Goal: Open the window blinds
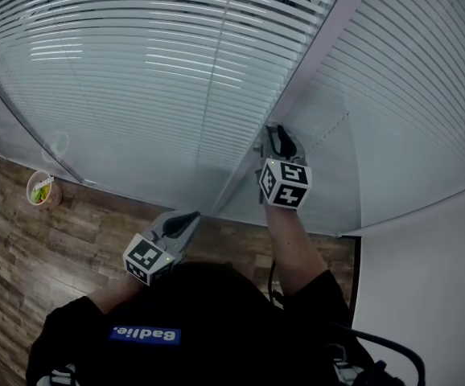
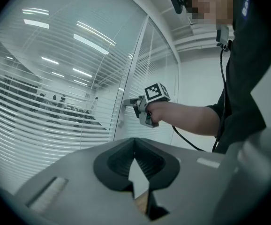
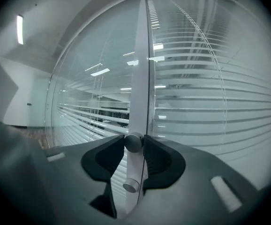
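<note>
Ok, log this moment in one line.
right gripper: shut on knob, on frame post | left gripper: shut, empty | blinds: down

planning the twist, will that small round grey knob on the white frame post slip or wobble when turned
The small round grey knob looks smooth and rounded, so it may slip between the jaws of the right gripper. It seems fixed to the white frame post, so it should probably turn in place rather than wobble.
</note>
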A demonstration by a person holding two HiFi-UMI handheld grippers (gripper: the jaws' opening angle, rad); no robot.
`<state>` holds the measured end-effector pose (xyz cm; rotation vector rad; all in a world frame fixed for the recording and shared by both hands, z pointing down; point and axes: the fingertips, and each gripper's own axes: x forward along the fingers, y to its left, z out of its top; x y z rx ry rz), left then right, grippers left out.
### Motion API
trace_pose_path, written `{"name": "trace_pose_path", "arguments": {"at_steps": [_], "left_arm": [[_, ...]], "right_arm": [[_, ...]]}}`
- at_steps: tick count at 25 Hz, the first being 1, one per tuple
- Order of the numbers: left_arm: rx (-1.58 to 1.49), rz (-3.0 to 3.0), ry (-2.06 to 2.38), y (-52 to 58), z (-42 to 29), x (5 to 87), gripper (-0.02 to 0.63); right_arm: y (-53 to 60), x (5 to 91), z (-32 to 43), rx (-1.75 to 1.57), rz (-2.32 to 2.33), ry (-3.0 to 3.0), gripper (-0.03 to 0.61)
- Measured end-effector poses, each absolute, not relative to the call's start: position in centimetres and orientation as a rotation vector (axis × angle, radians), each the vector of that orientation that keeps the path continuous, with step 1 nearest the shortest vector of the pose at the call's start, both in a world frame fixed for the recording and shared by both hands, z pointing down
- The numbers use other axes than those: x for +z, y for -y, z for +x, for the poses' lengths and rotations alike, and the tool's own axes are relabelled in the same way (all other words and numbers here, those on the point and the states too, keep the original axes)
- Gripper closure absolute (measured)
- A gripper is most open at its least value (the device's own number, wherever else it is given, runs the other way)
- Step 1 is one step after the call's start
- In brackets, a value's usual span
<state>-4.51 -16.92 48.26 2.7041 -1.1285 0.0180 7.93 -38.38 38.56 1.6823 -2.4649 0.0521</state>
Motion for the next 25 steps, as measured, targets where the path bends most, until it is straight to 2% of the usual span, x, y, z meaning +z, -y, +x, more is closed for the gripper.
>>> {"name": "trace_pose_path", "arguments": {"at_steps": [25], "left_arm": [[0.004,2.708,1.119,16.29,-4.66,47.46,0.614]], "right_arm": [[38.08,37.84,7.74,0.183,1.695,2.51,0.449]]}}
